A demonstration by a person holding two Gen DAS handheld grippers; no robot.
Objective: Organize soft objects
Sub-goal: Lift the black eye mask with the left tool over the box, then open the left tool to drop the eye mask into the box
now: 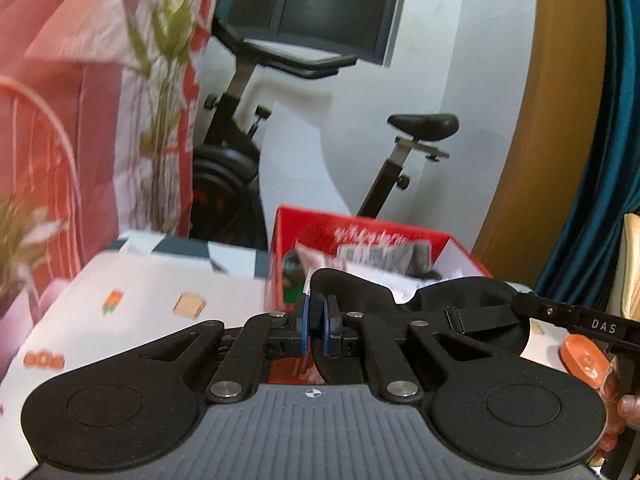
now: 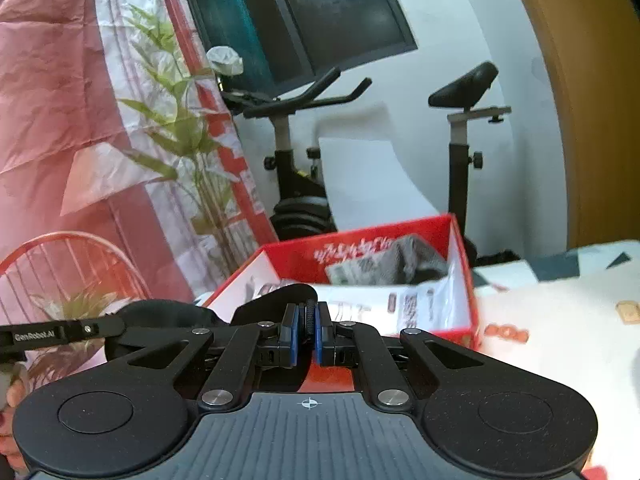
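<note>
We read "DAS" on the right claw [image 1: 600,326] and "GenRobot.AI" on the left claw [image 2: 36,336]; the red box [image 2: 360,248] carried white lettering too blurred for us.

Black eye mask [image 1: 404,292] stretched level between both claws, just before the open red box [image 1: 352,228].

One red box [image 1: 362,232], one black eye mask [image 1: 472,300], one exercise bike [image 2: 288,184].

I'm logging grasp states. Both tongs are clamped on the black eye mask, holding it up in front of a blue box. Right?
Nearly. The box is red, not blue, as both wrist views show. The rest holds: the left tongs and the right tongs are each shut on the black eye mask, held up in front of it.
</note>
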